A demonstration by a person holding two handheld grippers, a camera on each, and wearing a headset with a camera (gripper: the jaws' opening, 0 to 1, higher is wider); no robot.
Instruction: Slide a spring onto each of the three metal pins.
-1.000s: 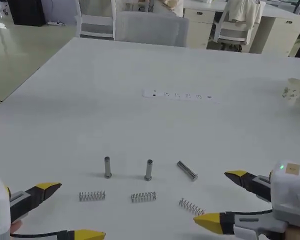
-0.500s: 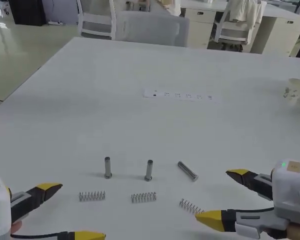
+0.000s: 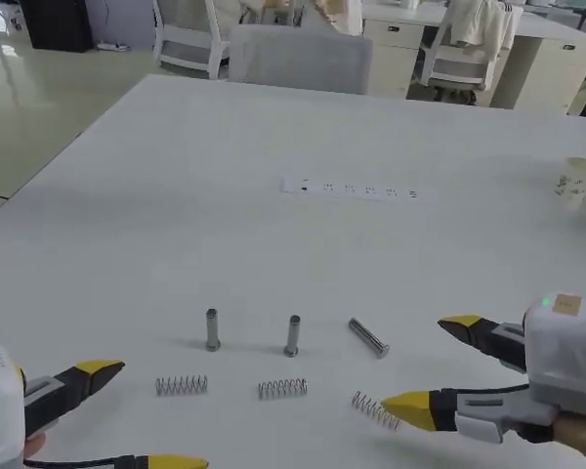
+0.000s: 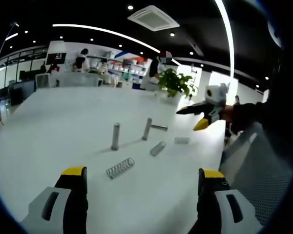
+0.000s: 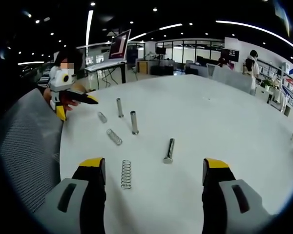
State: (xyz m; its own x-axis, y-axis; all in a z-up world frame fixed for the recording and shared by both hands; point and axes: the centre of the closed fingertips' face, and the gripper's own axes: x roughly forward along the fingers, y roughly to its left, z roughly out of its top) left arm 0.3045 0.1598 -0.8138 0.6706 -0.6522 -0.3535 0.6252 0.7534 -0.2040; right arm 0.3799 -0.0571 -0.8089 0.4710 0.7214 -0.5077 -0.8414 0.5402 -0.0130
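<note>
On the white table before you are three short steel pins: the left pin and middle pin stand upright, and the third pin lies flat to their right. Nearer you, three thin wire coils lie in a row, the left spring, middle spring and right spring, all loose on the table. Your left gripper and right gripper both have their jaws spread wide, one right tip just beside the right spring, and your right gripper view shows the third pin's wider flanged end, unclear in the head view.
</note>
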